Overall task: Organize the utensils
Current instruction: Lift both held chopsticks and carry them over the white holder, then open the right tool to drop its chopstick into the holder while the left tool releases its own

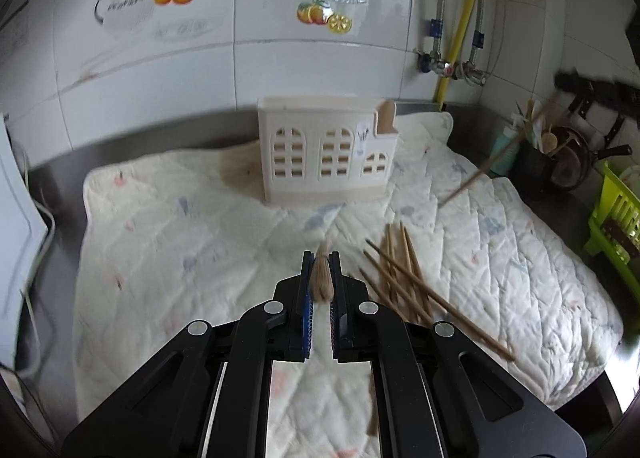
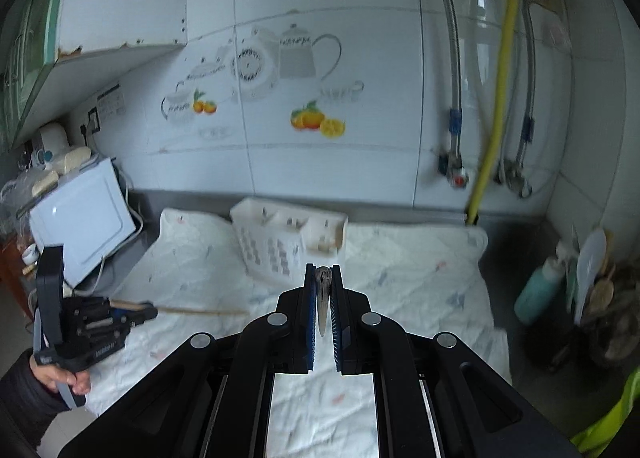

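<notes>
Both grippers clamped on chopsticks
Left gripper (image 1: 321,272) pinches a wooden chopstick (image 1: 322,281); right gripper (image 2: 322,282) pinches another chopstick (image 2: 322,298). The cream utensil holder (image 1: 326,152) stands ahead of both.

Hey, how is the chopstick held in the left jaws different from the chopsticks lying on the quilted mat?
The held chopstick is one piece, clamped in the left gripper and lifted off the quilted mat. The loose chopsticks are many, in a crossed heap flat on the mat, with nothing gripping them. Both look like the same tan wood.
</notes>
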{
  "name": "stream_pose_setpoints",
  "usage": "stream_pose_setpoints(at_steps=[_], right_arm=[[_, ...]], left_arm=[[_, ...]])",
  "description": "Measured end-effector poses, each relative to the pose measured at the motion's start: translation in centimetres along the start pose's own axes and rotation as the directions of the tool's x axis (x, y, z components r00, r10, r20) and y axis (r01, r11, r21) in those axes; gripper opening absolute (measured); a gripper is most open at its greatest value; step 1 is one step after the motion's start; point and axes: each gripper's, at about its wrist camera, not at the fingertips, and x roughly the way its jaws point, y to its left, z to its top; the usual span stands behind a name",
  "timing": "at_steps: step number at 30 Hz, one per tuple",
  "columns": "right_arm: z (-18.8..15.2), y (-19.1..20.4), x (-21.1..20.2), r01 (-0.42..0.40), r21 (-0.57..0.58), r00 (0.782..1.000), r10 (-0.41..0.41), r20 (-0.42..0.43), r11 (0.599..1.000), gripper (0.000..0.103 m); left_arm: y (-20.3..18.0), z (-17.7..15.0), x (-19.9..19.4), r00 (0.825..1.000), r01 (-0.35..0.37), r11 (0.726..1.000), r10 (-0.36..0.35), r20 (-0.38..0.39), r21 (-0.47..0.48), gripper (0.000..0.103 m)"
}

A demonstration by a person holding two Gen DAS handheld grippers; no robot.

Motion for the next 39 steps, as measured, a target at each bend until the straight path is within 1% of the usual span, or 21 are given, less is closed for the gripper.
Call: stream_pose_setpoints(at_steps=[6, 9, 12, 16, 21, 24, 28, 29, 30, 33, 34, 36, 39], right_arm=[[5.6, 0.3, 2.0, 0.014, -0.018, 0.999, -0.014, 0.042, 1.000, 0.007], [7.8, 0.6, 3.5, 0.019, -0.018, 0.999, -0.019, 0.040, 1.000, 0.007], [9.1, 0.7, 5.8, 0.030, -0.014, 0.999, -0.029, 0.016, 0.999, 0.007], [9.6, 0.9, 9.2, 0.044, -0.017, 0.998, -0.044, -0.037, 0.999, 0.007], [9.1, 0.8, 12.7, 0.046, -0.012, 0.994, -0.047, -0.101, 0.999, 0.007], [8.4, 0.6, 13.9, 0.052, -0.015, 0.991, -0.053, -0.121, 0.999, 0.007], [8.0, 0.1, 14.6, 0.057, -0.011, 0.990, -0.058, -0.126, 0.998, 0.009], [8.0, 0.0, 14.6, 0.060, -0.012, 0.991, -0.061, -0.121, 0.998, 0.017], [8.1, -0.1, 14.5, 0.059, -0.012, 0.991, -0.060, -0.117, 0.998, 0.027], [8.0, -0.2, 13.8, 0.062, -0.022, 0.993, -0.064, -0.095, 0.998, 0.034], [7.9, -0.1, 13.5, 0.062, -0.027, 0.994, -0.064, -0.088, 0.998, 0.035], [7.7, 0.0, 12.6, 0.067, -0.043, 0.995, -0.070, -0.070, 0.997, 0.040], [6.8, 0.5, 10.8, 0.074, -0.071, 0.996, -0.077, -0.040, 0.995, 0.042]], left_arm=[[0.6, 2.7, 0.2, 1.000, 0.000, 1.000, 0.000, 0.018, 0.019, 0.005], [0.7, 4.0, 0.0, 0.999, -0.003, 0.999, 0.002, 0.034, 0.034, 0.005], [0.8, 5.4, -0.4, 0.998, -0.007, 0.999, 0.005, 0.056, 0.047, 0.005], [0.9, 7.1, -1.0, 0.996, -0.011, 0.998, 0.006, 0.084, 0.058, 0.005], [0.9, 9.7, -1.7, 0.991, -0.018, 0.998, 0.009, 0.131, 0.067, 0.005], [1.0, 12.2, -2.6, 0.981, -0.023, 0.998, 0.010, 0.192, 0.062, 0.005], [0.8, 15.3, -3.2, 0.967, -0.030, 0.998, 0.013, 0.256, 0.061, 0.005], [0.7, 16.2, -3.1, 0.963, -0.035, 0.997, 0.017, 0.269, 0.063, 0.005], [0.7, 16.9, -3.0, 0.961, -0.041, 0.997, 0.021, 0.277, 0.064, 0.005], [0.7, 19.1, -2.2, 0.947, -0.074, 0.995, 0.051, 0.316, 0.062, 0.005], [0.7, 19.6, -1.7, 0.947, -0.075, 0.996, 0.054, 0.317, 0.056, 0.005], [1.1, 20.3, -0.5, 0.951, -0.067, 0.997, 0.054, 0.305, 0.035, 0.005], [1.5, 20.4, 1.7, 0.960, -0.069, 0.997, 0.062, 0.272, 0.017, 0.005]])
